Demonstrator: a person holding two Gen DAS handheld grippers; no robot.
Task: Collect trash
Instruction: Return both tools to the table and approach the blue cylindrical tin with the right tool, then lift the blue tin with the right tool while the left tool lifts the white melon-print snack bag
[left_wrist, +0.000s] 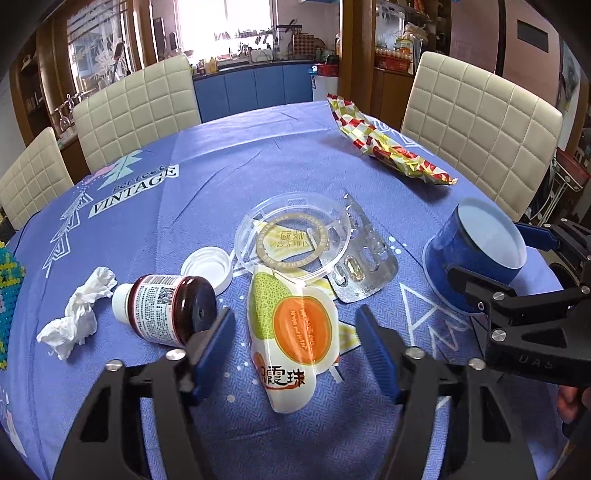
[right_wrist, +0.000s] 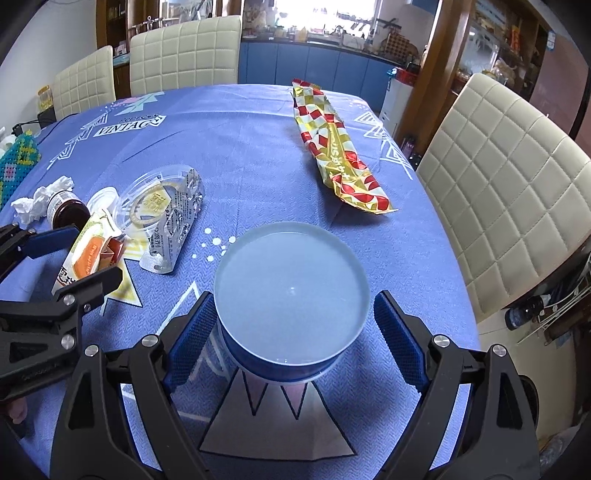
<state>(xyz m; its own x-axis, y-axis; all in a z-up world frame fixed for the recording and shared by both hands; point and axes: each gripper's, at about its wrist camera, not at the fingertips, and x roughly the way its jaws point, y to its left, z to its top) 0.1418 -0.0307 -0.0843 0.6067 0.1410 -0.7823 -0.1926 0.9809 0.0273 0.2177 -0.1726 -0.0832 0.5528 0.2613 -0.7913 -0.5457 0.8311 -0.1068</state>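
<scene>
From your left wrist view, your left gripper (left_wrist: 295, 347) points steeply down at the surface (left_wrist: 258, 155), which is covered in a blue woven cloth with printed geometric marks. Its ribbed blue pads stand partly open on either side of a glossy, flat melon wrapper (left_wrist: 291, 332), printed with an orange and green melon; neither pad presses on it. Just left of the left pad lies a dark brown bottle (left_wrist: 166, 308) on its side, with a white neck and a printed label. Its white ribbed cap (left_wrist: 207, 268) lies apart behind it, and a crumpled white tissue (left_wrist: 75, 314) sits further left. Behind the wrapper are a clear round plastic lid (left_wrist: 295, 236) and a silvery foil blister pack (left_wrist: 364, 266) tucked partly under it. A crinkled red-and-gold foil wrapper (left_wrist: 388, 142) lies well apart at the far right. Your right gripper (left_wrist: 517, 273) shows at the right edge, astride an upturned blue paper cup (left_wrist: 476, 254).

From your right wrist view, the right gripper (right_wrist: 295, 332) also tilts steeply down, its jaws wide. The paper cup (right_wrist: 291, 291) stands upside down between the pads, with its pale round base facing the camera. The left pad seems to touch the cup wall; the right pad stands clear, so nothing is clamped. The left gripper (right_wrist: 74, 254) shows at the left edge over the melon wrapper (right_wrist: 86, 254).
</scene>
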